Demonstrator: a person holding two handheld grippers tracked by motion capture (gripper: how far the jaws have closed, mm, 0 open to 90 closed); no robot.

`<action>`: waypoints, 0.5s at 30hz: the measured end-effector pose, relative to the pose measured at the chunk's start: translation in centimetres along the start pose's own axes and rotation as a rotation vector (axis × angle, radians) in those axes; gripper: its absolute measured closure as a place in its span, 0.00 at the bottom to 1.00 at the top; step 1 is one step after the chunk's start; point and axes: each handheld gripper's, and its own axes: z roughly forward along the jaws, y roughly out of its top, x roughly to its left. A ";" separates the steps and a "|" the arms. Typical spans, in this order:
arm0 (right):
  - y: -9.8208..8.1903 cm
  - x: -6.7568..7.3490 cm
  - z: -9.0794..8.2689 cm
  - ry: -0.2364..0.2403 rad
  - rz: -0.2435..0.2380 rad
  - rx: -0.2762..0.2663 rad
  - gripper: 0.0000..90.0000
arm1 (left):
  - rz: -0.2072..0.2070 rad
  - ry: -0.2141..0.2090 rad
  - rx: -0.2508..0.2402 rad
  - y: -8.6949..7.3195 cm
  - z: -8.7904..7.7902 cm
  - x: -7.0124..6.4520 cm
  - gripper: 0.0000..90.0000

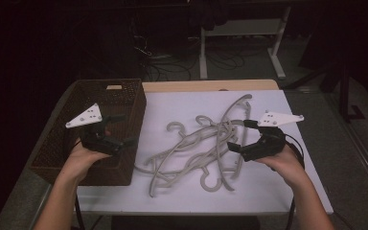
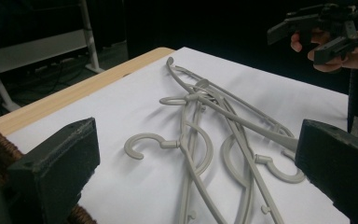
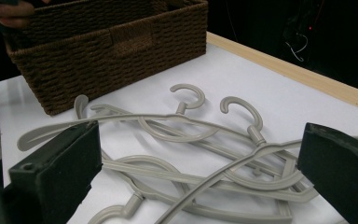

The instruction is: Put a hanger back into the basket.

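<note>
We can't count the tangled grey hangers (image 1: 206, 143) heaped mid-table on the white sheet (image 1: 268, 191); the room beyond is dark. Our left gripper (image 1: 122, 129) hovers over the wicker basket (image 1: 124, 96), our right gripper (image 1: 242, 134) beside the pile; both gape wide, empty.

Dim lab or workshop room: white-covered, wood-edged tabletop (image 1: 268, 191) set up as a recording station, white metal-framed workbench legs (image 1: 203, 52) behind, loose black cables (image 1: 172, 67) trailing across grey carpeted floor (image 1: 354, 158).
</note>
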 end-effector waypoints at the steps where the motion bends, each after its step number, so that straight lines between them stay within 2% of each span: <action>1: -0.1 0.0 0.0 -0.002 0.001 0.003 0.00 | 0.001 -0.003 -0.002 0.1 0.2 -0.1 0.00; 11: -0.5 -0.8 -0.4 -0.025 0.019 0.010 0.00 | -0.006 -0.036 -0.010 1.8 3.2 -1.4 0.00; 15: -0.8 -1.3 -0.4 -0.039 0.022 0.020 0.00 | -0.005 -0.049 0.005 2.1 4.6 -2.3 0.00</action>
